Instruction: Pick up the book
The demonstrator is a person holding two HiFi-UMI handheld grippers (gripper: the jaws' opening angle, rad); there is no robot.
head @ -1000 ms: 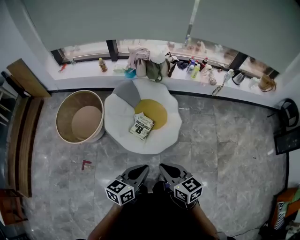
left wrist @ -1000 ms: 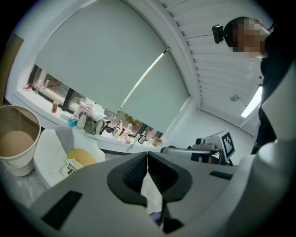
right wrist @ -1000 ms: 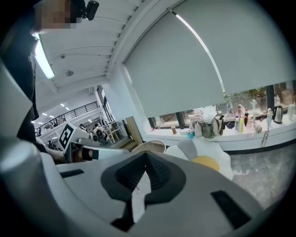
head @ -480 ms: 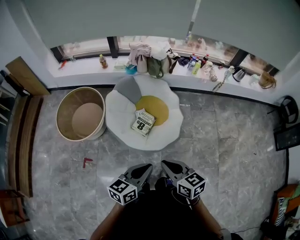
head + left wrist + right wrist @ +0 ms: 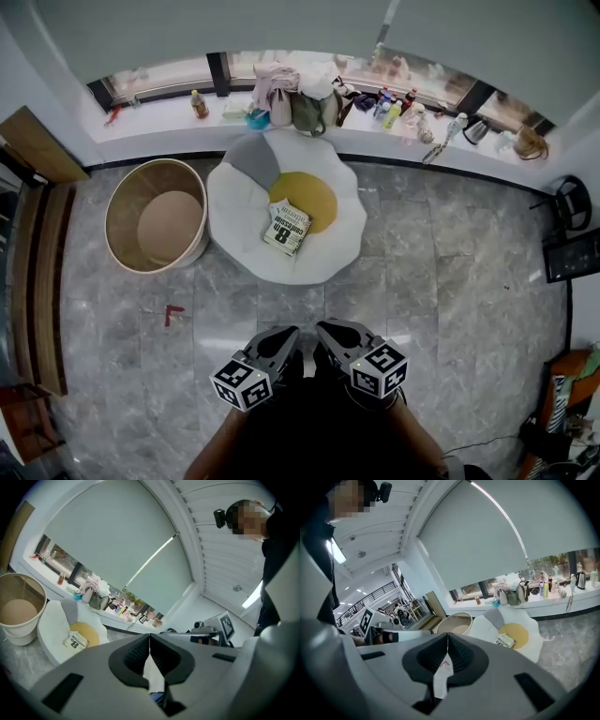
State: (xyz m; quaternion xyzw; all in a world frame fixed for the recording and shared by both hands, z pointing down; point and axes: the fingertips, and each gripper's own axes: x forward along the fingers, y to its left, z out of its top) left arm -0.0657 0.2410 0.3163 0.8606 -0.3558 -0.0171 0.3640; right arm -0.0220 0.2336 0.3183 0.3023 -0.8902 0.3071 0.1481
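The book (image 5: 289,228), white with black print, lies on the yellow centre of a white flower-shaped floor cushion (image 5: 246,234). It also shows small in the left gripper view (image 5: 76,641) and the right gripper view (image 5: 505,641). My left gripper (image 5: 285,338) and right gripper (image 5: 325,331) are held close to my body at the bottom of the head view, well short of the cushion. Both are shut with nothing between their jaws, tips meeting in the left gripper view (image 5: 149,635) and the right gripper view (image 5: 447,634).
A round beige tub (image 5: 156,228) stands left of the cushion. Bags (image 5: 291,101) and bottles (image 5: 388,108) crowd the window ledge behind. A wooden bench (image 5: 37,272) runs along the left wall. A small red object (image 5: 171,314) lies on the grey marble floor.
The cushion, book and tub have slid slightly up and left in the head view. Both grippers stay shut near my body.
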